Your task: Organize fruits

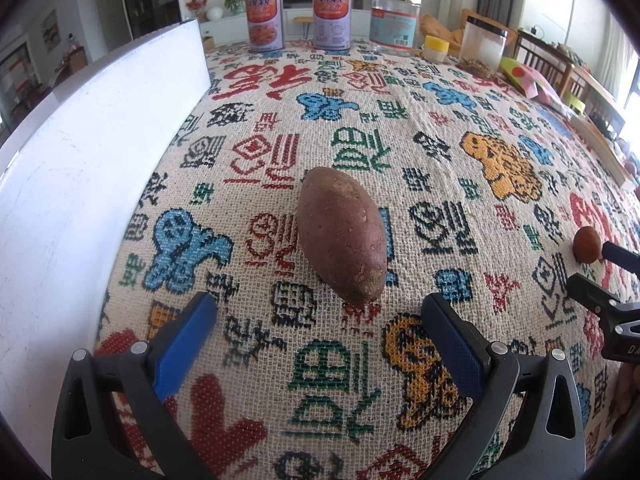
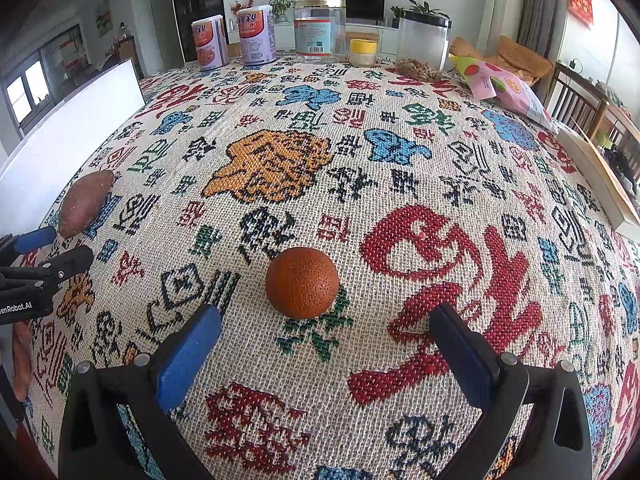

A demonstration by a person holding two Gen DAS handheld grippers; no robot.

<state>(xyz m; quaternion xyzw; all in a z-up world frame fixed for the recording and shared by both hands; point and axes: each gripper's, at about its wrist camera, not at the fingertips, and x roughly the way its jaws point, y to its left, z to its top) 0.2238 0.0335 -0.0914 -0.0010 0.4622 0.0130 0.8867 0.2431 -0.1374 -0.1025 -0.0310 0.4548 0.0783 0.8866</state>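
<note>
A purple-brown sweet potato (image 1: 340, 236) lies lengthwise on the patterned tablecloth, just ahead of my left gripper (image 1: 318, 312). That gripper is open, its blue pads wide apart with nothing between them. The sweet potato (image 2: 84, 202) shows again at the far left of the right wrist view. A dark orange (image 2: 302, 282) sits on the cloth just in front of my right gripper (image 2: 326, 322), which is open and holds nothing. The same orange (image 1: 587, 245) appears at the right edge of the left wrist view, beside the right gripper's black fingers (image 1: 600, 296).
A white board (image 1: 80, 184) stands along the table's left side. Two printed cans (image 2: 232, 36), a clear jar (image 2: 320, 28), a yellow-lidded jar (image 2: 363, 52), a black-lidded container (image 2: 424, 44) and a pink snack bag (image 2: 508, 88) line the far edge. A wooden tray (image 2: 600, 176) lies at right.
</note>
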